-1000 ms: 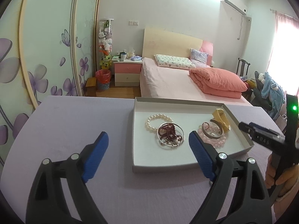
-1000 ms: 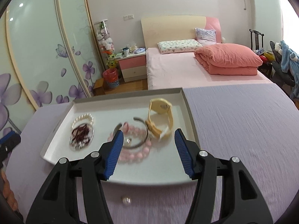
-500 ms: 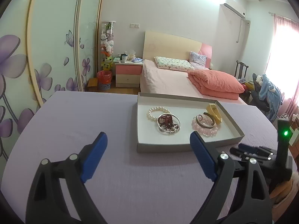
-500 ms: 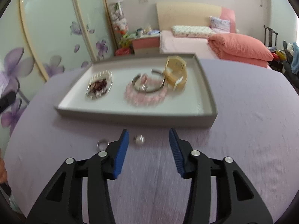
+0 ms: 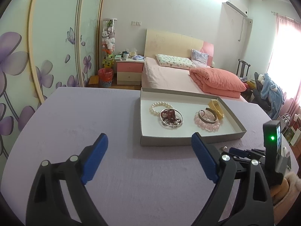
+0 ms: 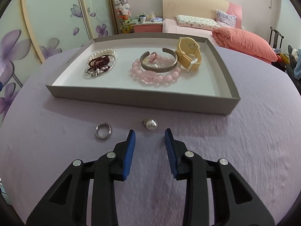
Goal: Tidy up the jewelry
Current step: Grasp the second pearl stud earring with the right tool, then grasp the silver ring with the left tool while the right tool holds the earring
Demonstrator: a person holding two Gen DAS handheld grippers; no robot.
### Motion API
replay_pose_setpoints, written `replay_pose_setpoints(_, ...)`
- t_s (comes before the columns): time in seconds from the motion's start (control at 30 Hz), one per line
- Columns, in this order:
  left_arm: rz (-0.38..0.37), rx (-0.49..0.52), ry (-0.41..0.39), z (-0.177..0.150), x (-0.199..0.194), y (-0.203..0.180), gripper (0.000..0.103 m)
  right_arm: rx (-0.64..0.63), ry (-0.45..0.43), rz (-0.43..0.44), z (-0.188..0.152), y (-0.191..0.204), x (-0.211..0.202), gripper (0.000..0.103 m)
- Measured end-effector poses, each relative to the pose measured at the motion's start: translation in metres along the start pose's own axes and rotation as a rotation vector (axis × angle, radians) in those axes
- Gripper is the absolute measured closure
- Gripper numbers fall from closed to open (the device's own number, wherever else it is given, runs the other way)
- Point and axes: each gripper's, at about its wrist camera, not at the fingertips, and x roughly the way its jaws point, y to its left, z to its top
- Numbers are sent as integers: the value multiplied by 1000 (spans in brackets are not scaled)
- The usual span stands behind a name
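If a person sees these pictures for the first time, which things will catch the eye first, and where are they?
First comes the grey tray on the lilac table, holding a pink bead bracelet with a silver cuff lying on it, and a yellow watch at its right end. Next are the two loose pieces outside the tray: a pearl earring straight ahead of the open jaws of the right gripper, and a silver ring to its left.
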Motion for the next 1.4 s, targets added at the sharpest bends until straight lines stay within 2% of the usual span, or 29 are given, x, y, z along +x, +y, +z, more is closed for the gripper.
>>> replay_pose_setpoints(0.43, 1, 11, 17, -2, 7, -1, 15, -31, -14, -35, 10, 7, 8, 76)
replay_pose_setpoints(0.57, -3, 18, 27, -4, 10, -5, 15, -29, -16, -33, 10, 6, 8, 87)
replay_pose_setpoints(0.8, -21, 37, 54, -11, 17, -17, 15, 27, -12, -33, 6, -11, -1, 87)
replay_pose_setpoints(1.1, -68, 114, 131, -27, 42, -63, 15, 152, -105, -28, 10, -58, -36, 87)
replay_pose_setpoints(1.3, -95, 164, 214, -43, 68, -104, 15, 194, -149, -22, 13, -77, -50, 87)
replay_pose_setpoints(1.4, -86, 194, 246, -51, 80, -121, 15, 203, -156, -13, 12, -82, -51, 87)
